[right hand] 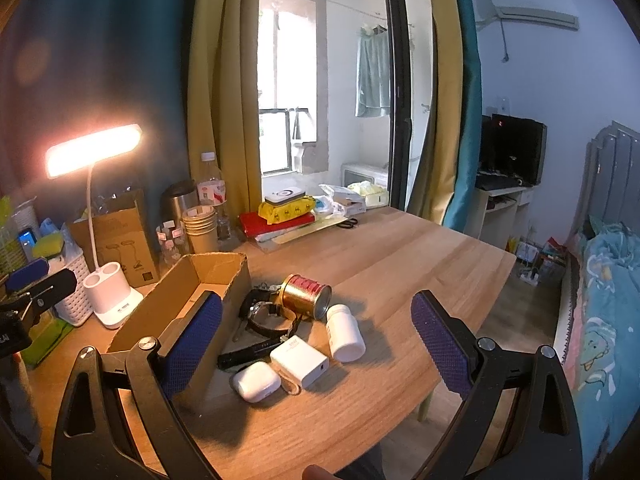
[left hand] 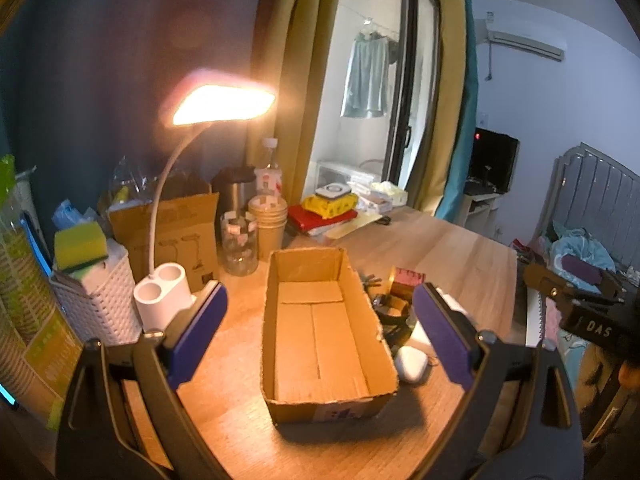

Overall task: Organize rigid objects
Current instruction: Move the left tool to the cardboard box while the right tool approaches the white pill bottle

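Nearest the right wrist camera, the right hand-held gripper hangs spread wide and empty over a small heap of loose things on the table. The left hand-held gripper is likewise released, gaping with nothing between its blue pads, and it frames the open cardboard box, which stands empty just left of the heap.

The heap lies touching or just beside the box's right wall: a white earbud case closest, a white charger block next to it, a white pill bottle on its side, a gold tin can tipped over behind, a black watch and a slim black bar.

All look stiff and light. The earbud case is smooth and rounded, so it would likely slip unless pinched across its flat faces. The charger block offers square, parallel sides, the surest hold. The bottle and can may roll; gripping across the body, square to the axis, seems safest. The can's thin wall could dent under a hard squeeze. The watch strap will flop, so the case is the better spot to take.
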The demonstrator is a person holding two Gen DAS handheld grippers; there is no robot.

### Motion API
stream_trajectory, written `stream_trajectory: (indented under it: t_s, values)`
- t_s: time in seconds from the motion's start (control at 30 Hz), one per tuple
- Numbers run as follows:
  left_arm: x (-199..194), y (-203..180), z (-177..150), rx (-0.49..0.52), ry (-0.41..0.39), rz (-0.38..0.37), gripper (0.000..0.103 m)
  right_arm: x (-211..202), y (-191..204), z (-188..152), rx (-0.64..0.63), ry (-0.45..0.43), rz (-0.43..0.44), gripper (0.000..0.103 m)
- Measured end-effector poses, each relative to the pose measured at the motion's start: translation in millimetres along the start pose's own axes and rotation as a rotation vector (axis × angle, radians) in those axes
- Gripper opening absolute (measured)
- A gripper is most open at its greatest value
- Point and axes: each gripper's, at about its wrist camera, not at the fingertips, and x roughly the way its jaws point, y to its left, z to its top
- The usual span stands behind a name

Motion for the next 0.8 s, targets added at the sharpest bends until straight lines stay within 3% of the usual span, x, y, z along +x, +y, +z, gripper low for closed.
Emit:
stream_trajectory:
  t_s: [0.27, 0.8]
  values:
    - [54.6, 16.2, -22.7, -0.03, 0.154, 0.03, 0.095, 41.8, -15.3, -6.4, 0.011, 0.062, -0.012, 0.097]
    - [115.0, 40.6, -55.2, -0.07, 0.316, 0.069, 0.094, 123.6, -34.6, -35.3, 0.032, 0.217, -0.024, 0.097]
